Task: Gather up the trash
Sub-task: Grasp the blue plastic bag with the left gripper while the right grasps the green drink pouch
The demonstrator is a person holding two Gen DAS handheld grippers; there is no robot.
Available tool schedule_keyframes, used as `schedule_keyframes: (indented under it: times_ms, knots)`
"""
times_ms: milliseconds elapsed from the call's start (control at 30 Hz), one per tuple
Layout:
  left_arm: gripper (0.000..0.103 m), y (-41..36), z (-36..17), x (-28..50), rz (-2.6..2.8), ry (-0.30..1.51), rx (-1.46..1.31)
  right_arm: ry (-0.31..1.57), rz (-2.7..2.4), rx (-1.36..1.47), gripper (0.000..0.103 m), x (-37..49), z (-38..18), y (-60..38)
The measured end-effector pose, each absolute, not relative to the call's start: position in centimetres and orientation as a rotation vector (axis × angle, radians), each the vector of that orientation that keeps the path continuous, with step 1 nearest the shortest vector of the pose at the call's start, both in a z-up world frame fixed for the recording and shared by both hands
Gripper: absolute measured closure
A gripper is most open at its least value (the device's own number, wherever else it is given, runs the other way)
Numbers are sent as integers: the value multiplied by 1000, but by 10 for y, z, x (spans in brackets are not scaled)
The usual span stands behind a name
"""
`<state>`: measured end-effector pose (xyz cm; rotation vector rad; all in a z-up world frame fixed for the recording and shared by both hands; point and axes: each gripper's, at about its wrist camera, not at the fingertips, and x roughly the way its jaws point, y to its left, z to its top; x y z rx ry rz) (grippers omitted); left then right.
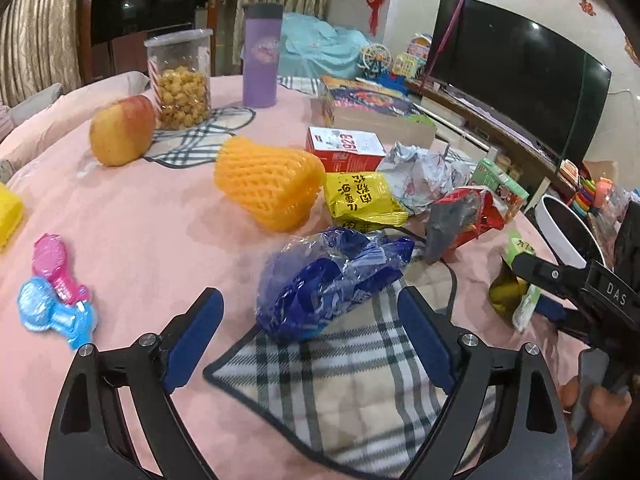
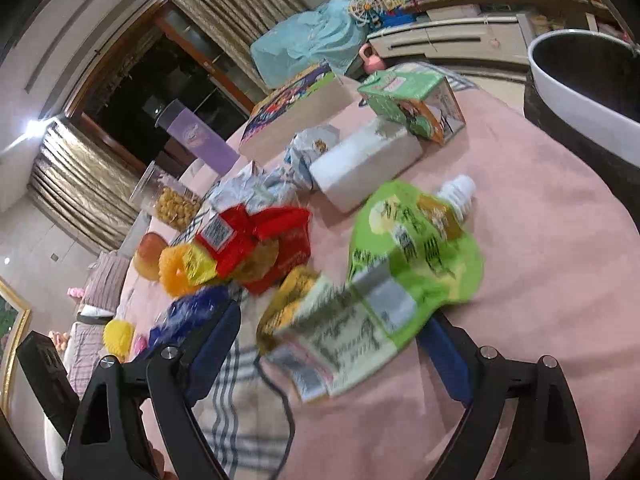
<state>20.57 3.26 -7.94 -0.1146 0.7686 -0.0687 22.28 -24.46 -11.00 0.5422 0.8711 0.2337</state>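
Pink cloth covers the round table, and on it the trash is gathered toward the middle and the far right edge; one crumpled blue plastic wrapper is seen lying on a plaid mat near the front edge, framed by the left gripper, whose jaws are spread wide with neither pad touching the wrapper; one green spouted pouch is seen near the right edge, flat on the cloth, lying partly between the spread jaws of the right gripper, which is likewise open and pressing on nothing; its print is blurred and cannot be read. Counted further back are one yellow snack bag, one torn red packet, one crumpled wad of paper, one red-and-white carton, one orange foam net, one apple, one popcorn jar and one purple tumbler; two plastic toys lie by the left edge; a second yellow net is cut off at that edge; one white-rimmed bin is only partly shown beyond the right edge.
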Motion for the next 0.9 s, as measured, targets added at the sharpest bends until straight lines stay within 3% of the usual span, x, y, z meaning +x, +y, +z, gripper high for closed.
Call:
schedule_keyframes:
  times_ms: [33, 67, 100, 167, 300, 700, 900]
  knots:
    - [12, 32, -81, 208, -66, 776, -109, 867, 225, 526, 17, 224, -110, -243]
    - [13, 30, -82, 209, -60, 780, -100, 866, 220, 516, 26, 225, -111, -244]
    - [16, 27, -82, 209, -59, 779, -88, 864, 227, 519, 26, 225, -111, -245]
    - [55, 21, -84, 208, -76, 784, -58, 856, 245, 526, 27, 223, -112, -250]
    - [83, 16, -85, 204, -128, 796, -65, 832, 270, 544, 28, 215, -109, -260]
    - [86, -19, -78, 171, -255, 800, -112, 802, 360, 304, 28, 181, -84, -267]
    - [86, -45, -79, 162, -298, 813, -89, 882, 369, 293, 25, 176, -97, -284]
